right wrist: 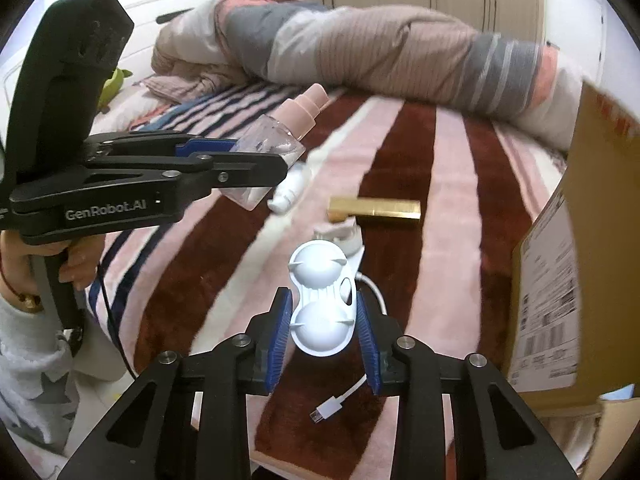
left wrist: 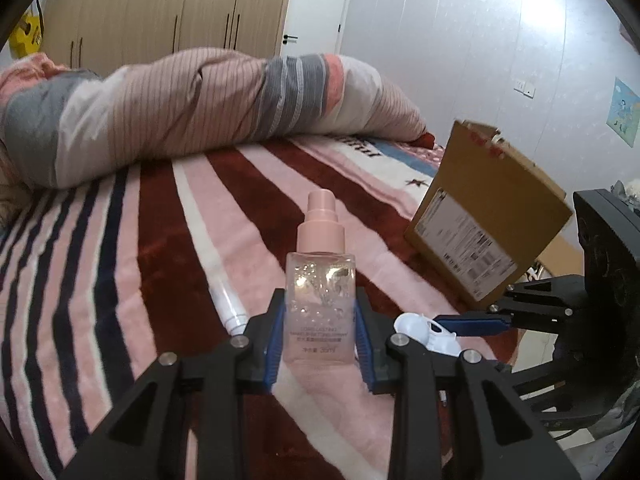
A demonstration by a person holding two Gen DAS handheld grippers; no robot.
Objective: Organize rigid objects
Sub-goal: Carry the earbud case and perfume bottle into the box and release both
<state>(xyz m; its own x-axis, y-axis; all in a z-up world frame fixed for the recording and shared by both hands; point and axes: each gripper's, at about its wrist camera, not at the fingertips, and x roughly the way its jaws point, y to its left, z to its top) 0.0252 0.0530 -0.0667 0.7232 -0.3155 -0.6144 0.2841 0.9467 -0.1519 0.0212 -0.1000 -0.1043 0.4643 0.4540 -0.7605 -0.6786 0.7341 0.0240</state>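
My left gripper (left wrist: 319, 332) is shut on a clear pump bottle with a pink cap (left wrist: 321, 280), held upright above the striped bed; it also shows in the right wrist view (right wrist: 276, 140). My right gripper (right wrist: 325, 316) is shut on a white double-dome plastic case (right wrist: 323, 304), held above the bed; the case shows in the left wrist view (left wrist: 424, 330) to the right of the bottle. A gold bar-shaped box (right wrist: 376, 209), a white tube (right wrist: 286, 192) and a white USB cable (right wrist: 340, 402) lie on the blanket.
An open cardboard box (left wrist: 484, 216) stands at the bed's right edge, its flap up; it also shows in the right wrist view (right wrist: 560, 280). A rolled striped duvet (left wrist: 200, 108) lies across the far side. Wardrobes (left wrist: 160, 8) stand behind.
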